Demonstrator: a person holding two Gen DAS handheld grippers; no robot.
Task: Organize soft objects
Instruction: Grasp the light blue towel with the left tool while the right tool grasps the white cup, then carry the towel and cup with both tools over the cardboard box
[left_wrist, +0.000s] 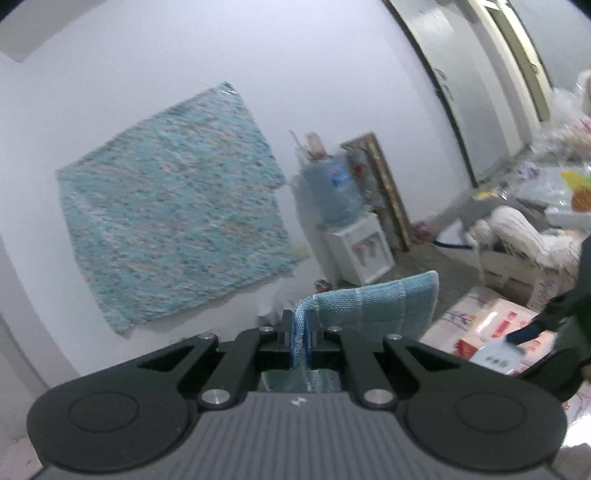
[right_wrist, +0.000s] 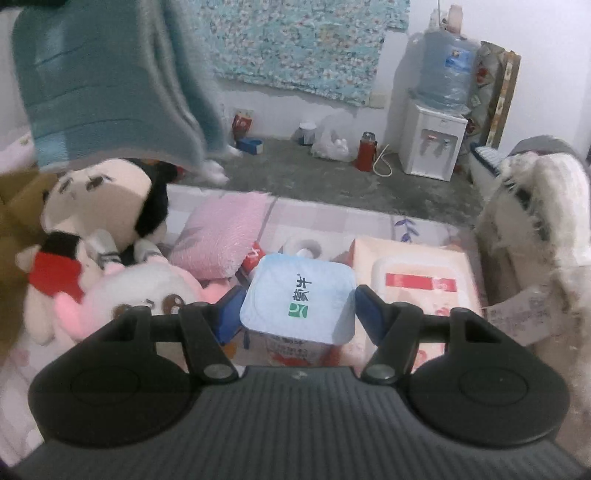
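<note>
The left claw (left_wrist: 301, 332) is clenched on a blue towel (left_wrist: 369, 306), a woven terry cloth with paler stripes; one edge of it is pinched between the blue pads, and the rest hangs in the air in front of a white wall. In the right wrist view the same towel (right_wrist: 110, 85) hangs at the upper left, above a group of soft toys on a bed with a pale checked cover (right_wrist: 325, 214). The right claw (right_wrist: 297, 314) holds its blue pads on both sides of a square package (right_wrist: 299, 295) with a light blue glossy top, rounded corners and green and dark print. The pads stand just beside its edges, but I cannot tell if they press on it. At the left lie a plush doll with a cream face and black hair (right_wrist: 99, 199), a round white and pink plush with big brown eyes (right_wrist: 147, 291), and a small figure with a red scarf (right_wrist: 55, 273). A fluffy pink pillow (right_wrist: 221, 236), rectangular and shaggy, lies just behind the package. To the right is a flat pink pack with a plastic lid (right_wrist: 417, 280), and beside it a white shaggy fabric (right_wrist: 535, 240).
</note>
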